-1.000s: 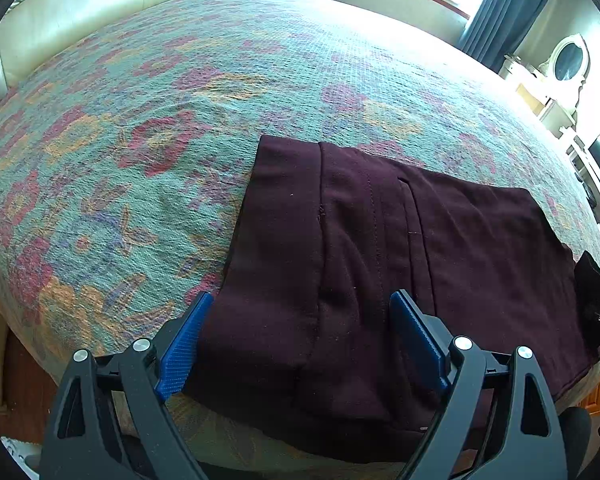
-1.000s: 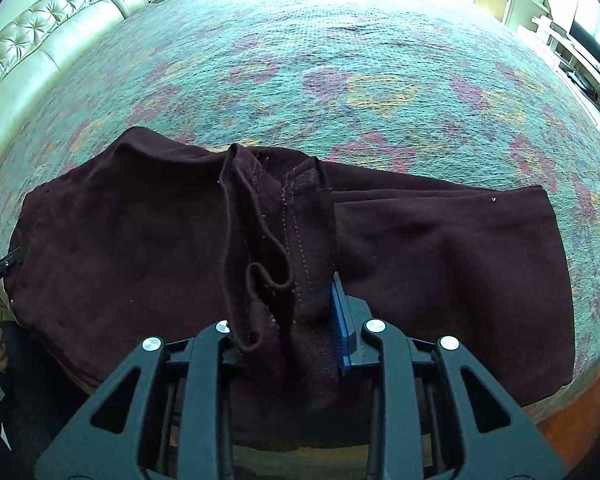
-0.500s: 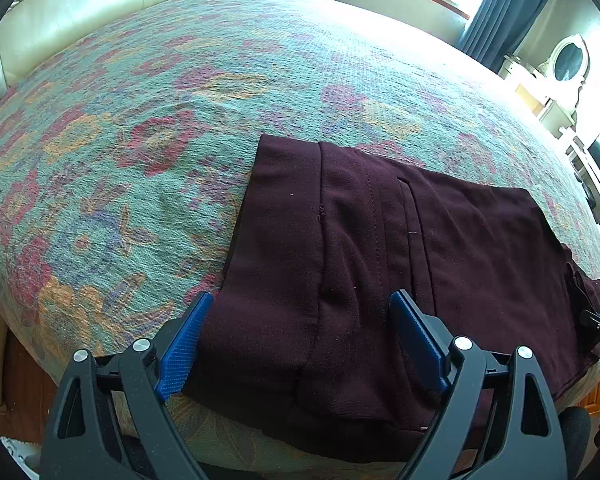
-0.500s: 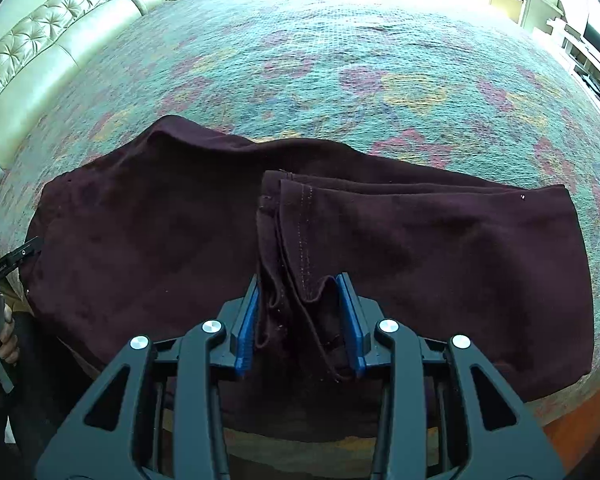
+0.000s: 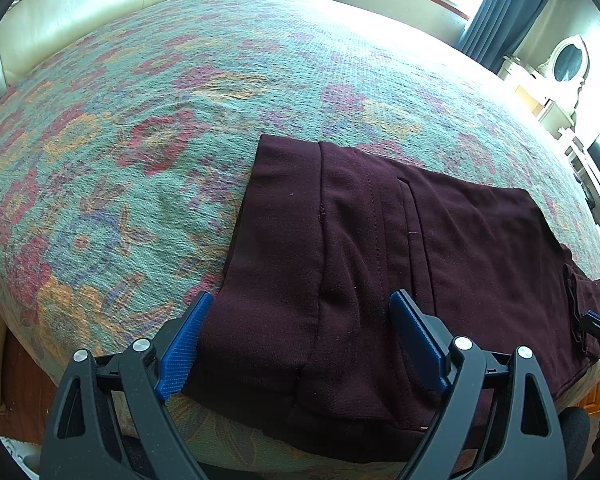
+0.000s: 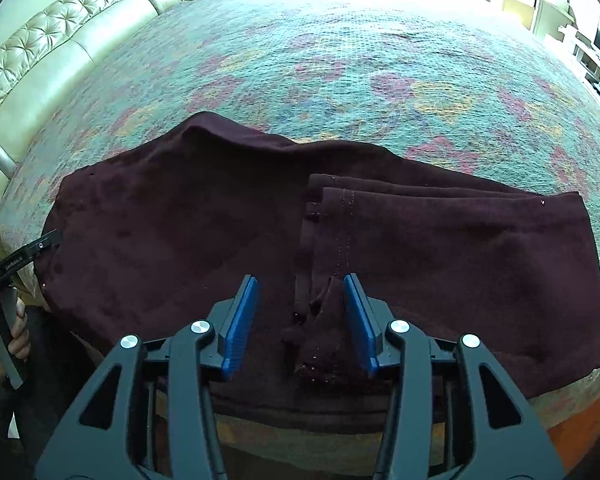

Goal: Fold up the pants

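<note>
Dark maroon pants (image 5: 380, 248) lie folded near the front edge of the bed. In the left wrist view my left gripper (image 5: 300, 324) is open wide, its blue pads either side of the waistband end, just above the cloth. In the right wrist view the pants (image 6: 180, 232) spread across the bed, with the leg ends (image 6: 440, 232) folded back over the right part. My right gripper (image 6: 300, 304) is open, its pads flanking a bunched hem (image 6: 324, 340) that lies loose between them. The left gripper shows at that view's left edge (image 6: 16, 260).
The bed has a floral green and red cover (image 5: 180, 120) with wide free room beyond the pants. A cream padded headboard (image 6: 40, 60) runs along the left. A white dresser with a mirror (image 5: 564, 76) and dark curtains (image 5: 500, 8) stand at the far right.
My right gripper has opened and let go of the bunched hem, which has dropped onto the folded pants. The lifted cloth has settled flat. My left gripper has stayed open and still.
</note>
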The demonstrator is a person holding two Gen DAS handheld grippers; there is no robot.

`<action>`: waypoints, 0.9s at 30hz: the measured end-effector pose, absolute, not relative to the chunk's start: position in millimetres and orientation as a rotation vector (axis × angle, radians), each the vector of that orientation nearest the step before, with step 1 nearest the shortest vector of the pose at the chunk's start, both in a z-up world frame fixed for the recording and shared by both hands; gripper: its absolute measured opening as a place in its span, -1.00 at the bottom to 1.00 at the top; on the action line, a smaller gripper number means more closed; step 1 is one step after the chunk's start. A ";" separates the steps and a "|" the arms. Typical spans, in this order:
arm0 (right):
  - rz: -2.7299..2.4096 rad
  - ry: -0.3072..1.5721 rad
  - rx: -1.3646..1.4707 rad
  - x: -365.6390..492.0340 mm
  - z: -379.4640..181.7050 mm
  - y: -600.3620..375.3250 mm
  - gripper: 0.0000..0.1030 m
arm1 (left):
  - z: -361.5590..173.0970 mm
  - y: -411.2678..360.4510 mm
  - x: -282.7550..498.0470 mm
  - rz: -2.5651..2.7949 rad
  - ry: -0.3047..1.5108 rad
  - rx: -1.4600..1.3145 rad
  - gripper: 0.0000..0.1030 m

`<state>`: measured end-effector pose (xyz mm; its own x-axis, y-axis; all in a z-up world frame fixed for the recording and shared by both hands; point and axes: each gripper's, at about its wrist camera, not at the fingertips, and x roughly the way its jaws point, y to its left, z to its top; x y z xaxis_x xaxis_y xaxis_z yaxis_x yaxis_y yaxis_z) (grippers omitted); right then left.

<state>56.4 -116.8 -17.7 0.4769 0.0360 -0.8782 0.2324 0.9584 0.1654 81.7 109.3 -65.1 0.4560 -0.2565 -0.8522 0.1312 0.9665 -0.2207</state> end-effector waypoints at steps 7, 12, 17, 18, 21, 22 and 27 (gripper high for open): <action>0.101 0.992 0.385 44.9 17.1 -125.6 -0.13 | -65.5 107.1 80.8 -0.248 1.067 -0.130 0.71; -0.013 0.846 0.586 17.5 42.9 -235.0 -0.10 | -65.8 107.6 80.0 -0.254 1.064 -0.139 0.71; -0.234 0.839 0.672 -8.6 20.7 -351.7 -0.07 | -66.2 108.1 79.0 -0.256 1.059 -0.147 0.71; -0.249 0.855 0.682 -9.0 11.7 -365.6 -0.07 | -66.4 108.4 79.4 -0.256 1.059 -0.149 0.72; -0.180 0.878 0.832 -10.3 -22.9 -395.2 -0.07 | -66.8 107.1 79.4 -0.254 1.058 -0.151 0.72; -0.153 0.880 0.866 -10.3 -31.3 -399.1 -0.07 | -67.0 108.8 79.7 -0.256 1.059 -0.151 0.72; -0.083 0.895 0.966 -6.8 -66.3 -406.5 -0.40 | -67.5 108.4 79.6 -0.252 1.059 -0.151 0.74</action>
<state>-6.8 -406.5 -66.3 0.6511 0.3121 -0.6919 0.4340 0.5947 0.6767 79.6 108.4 -67.5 0.4646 -0.2764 -0.8413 0.1317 0.9610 -0.2430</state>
